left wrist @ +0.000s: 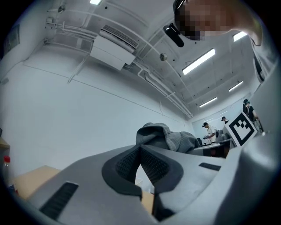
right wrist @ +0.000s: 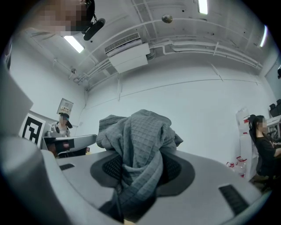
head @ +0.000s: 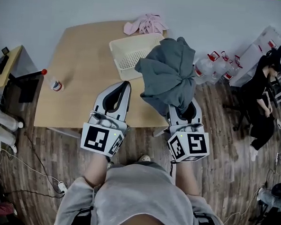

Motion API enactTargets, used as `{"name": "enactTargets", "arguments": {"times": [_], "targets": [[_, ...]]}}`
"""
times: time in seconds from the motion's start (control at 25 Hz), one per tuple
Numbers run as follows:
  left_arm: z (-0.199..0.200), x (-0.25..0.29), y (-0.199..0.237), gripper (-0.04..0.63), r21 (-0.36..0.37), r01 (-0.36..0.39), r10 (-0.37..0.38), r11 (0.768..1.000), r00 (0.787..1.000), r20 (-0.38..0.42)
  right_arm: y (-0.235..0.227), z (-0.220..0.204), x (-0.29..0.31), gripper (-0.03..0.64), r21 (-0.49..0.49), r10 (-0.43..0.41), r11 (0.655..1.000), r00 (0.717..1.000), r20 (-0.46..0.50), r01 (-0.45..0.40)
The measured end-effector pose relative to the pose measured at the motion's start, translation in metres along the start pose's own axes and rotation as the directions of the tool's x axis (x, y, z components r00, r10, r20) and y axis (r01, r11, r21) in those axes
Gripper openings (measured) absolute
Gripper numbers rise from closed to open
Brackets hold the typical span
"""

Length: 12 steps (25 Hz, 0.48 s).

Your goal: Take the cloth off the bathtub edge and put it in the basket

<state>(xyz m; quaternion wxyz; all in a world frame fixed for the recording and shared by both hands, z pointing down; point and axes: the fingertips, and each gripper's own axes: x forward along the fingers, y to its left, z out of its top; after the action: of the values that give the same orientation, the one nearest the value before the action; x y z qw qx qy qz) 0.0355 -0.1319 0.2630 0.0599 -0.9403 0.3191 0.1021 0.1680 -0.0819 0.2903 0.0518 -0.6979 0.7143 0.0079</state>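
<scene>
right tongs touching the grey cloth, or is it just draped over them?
Touching. The right gripper view shows the right tongs closed on the cloth, its folds pinched between them.

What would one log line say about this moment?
right tongs: gripping cloth | left tongs: shut, empty | cloth: held up near basket | basket: on table

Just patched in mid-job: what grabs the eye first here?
A bunched grey cloth is clamped in the right gripper, held up by the white basket on the table. The left gripper hangs shut and empty alongside; a pink cloth lies behind the basket.
</scene>
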Motion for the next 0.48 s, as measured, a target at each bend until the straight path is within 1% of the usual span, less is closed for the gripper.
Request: {"name": "enactTargets", "arguments": {"times": [0.28,0.48], "targets": [[-0.005,0.011,-0.011,-0.003,0.010,-0.056,0.057,0.998,0.998,-0.012,-0.020,-0.004,0.004,0.189,0.014,0.053,0.999,0.999,-0.011,-0.053],[-0.010,0.011,-0.017,-0.003,0.016,-0.079,0.080,0.997,0.997,-0.025,-0.026,-0.009,0.005,0.189,0.021,0.076,0.997,0.997,-0.017,-0.076]]}}
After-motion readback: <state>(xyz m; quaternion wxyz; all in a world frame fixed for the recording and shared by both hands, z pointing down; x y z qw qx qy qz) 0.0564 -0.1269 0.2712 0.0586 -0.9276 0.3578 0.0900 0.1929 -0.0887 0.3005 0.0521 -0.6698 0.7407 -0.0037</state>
